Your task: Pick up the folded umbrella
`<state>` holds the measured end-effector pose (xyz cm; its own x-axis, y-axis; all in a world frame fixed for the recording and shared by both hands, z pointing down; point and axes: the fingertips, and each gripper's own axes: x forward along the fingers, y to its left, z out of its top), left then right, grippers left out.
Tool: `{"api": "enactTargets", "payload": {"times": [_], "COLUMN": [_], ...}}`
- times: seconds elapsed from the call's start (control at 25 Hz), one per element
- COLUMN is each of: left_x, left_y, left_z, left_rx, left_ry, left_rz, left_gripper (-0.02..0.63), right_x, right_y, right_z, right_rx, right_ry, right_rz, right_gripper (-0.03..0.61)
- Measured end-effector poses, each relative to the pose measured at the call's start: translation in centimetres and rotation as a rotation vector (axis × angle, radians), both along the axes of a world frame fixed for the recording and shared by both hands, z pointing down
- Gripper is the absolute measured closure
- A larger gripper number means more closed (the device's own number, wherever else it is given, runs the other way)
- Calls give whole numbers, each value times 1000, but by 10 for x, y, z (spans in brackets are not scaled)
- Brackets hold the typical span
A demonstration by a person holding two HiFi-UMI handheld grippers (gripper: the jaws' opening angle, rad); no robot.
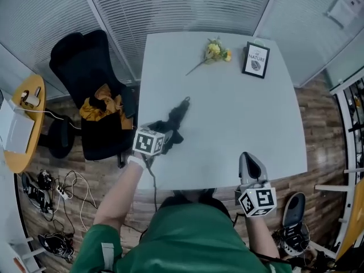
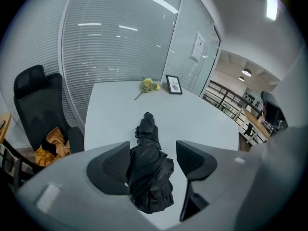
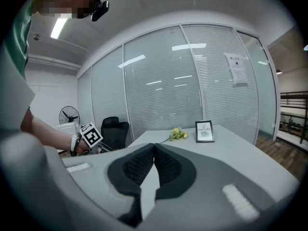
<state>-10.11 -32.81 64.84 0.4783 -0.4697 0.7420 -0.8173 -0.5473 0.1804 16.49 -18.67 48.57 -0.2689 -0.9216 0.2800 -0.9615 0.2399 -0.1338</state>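
While flowers (image 1: 215, 51) and frame (image 1: 256, 60) stand well clear, the left gripper (image 2: 153, 151) straddles the umbrella (image 2: 150, 182), jaws apart.

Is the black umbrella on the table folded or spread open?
Folded: the umbrella lies flat as a narrow, crumpled bundle on the table.

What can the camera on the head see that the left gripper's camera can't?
Only the head view: the right gripper, the cables on the floor and the round yellow side table. Only the left gripper view: the left gripper with its jaws open either side of the black umbrella, and the rooms beyond the glass wall. Both: the umbrella, the white table, yellow flowers, framed picture and black chair.
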Motion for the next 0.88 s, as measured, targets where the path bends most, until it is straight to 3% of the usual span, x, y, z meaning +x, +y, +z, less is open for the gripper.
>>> {"api": "enactTargets", "payload": {"times": [0.44,0.6,0.88], "left_x": [12,10,12], "left_y": [-9,-9,-10], "left_z": [105,123,127], "left_rx": [-281,-298,-267], "left_ry": [-208,-270,-283], "left_rz": [31,64,95], "left_gripper": [267,267,264], "right_x": [73,93,106], "right_y": [5,12,17], "right_z": [-3,0,6], "right_rx": [4,-7,-23], "right_ry": [-16,-12,-6], "right_rz": [84,125,154], "right_gripper": [575,575,575]}}
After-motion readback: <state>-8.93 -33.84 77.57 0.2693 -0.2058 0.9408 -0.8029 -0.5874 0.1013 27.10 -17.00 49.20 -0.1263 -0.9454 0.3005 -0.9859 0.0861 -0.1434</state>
